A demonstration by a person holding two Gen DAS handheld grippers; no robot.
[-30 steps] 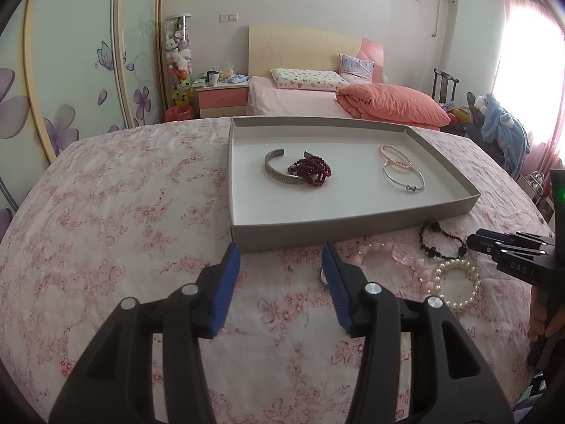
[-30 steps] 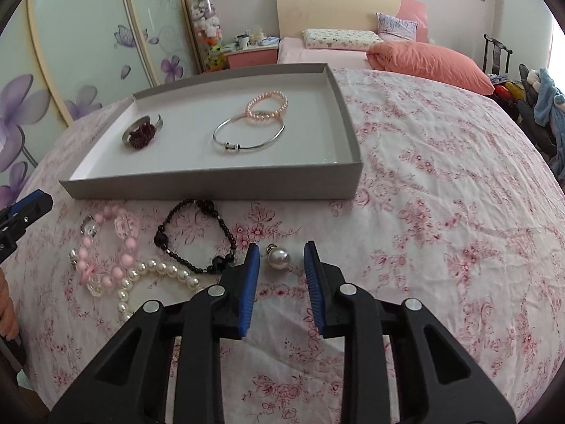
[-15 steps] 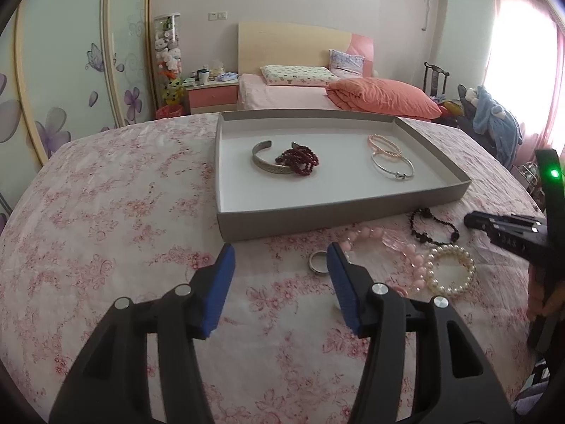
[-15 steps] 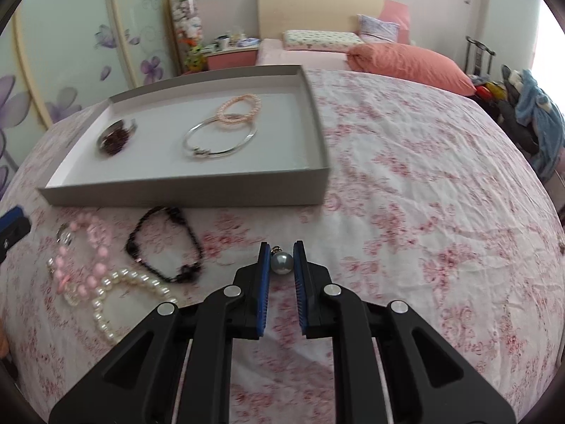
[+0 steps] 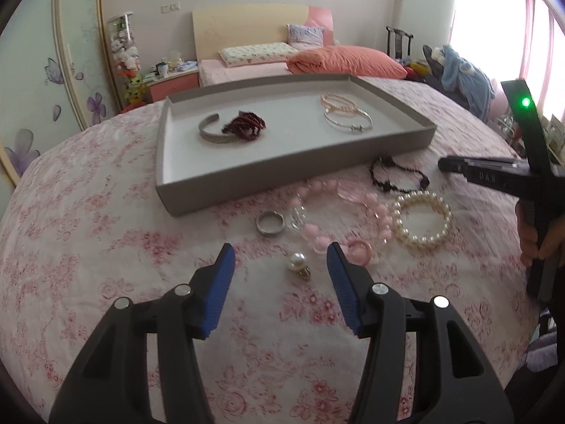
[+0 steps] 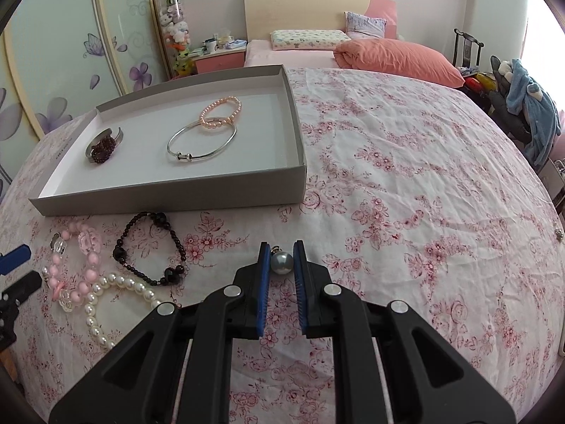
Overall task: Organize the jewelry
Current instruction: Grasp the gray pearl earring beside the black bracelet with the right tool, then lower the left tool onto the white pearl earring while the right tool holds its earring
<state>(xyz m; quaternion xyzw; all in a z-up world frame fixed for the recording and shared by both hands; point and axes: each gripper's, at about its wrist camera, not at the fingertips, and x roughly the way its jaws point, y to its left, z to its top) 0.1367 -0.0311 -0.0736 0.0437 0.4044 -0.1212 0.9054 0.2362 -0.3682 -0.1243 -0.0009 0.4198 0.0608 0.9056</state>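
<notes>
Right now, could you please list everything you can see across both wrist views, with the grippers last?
Tray: 1, grey, on the floral cloth.
Cuff bangle: 1, silver, tray's left part.
Beaded bracelet: 1, dark red, against the cuff.
Bead bracelet: 1, peach, in the tray.
Wire bangle: 1, silver, beside the peach one.
Black bracelet: 1, on the cloth before the tray.
Pink bracelet: 1, on the cloth.
Pearl bracelet: 1, white, on the cloth.
Ring: 1, silver, on the cloth.
Pearl earring: 1, white, ahead of the left gripper.
Grey pearl: 1, in the right gripper.
Left gripper: open.
Right gripper: shut on the grey pearl.
</notes>
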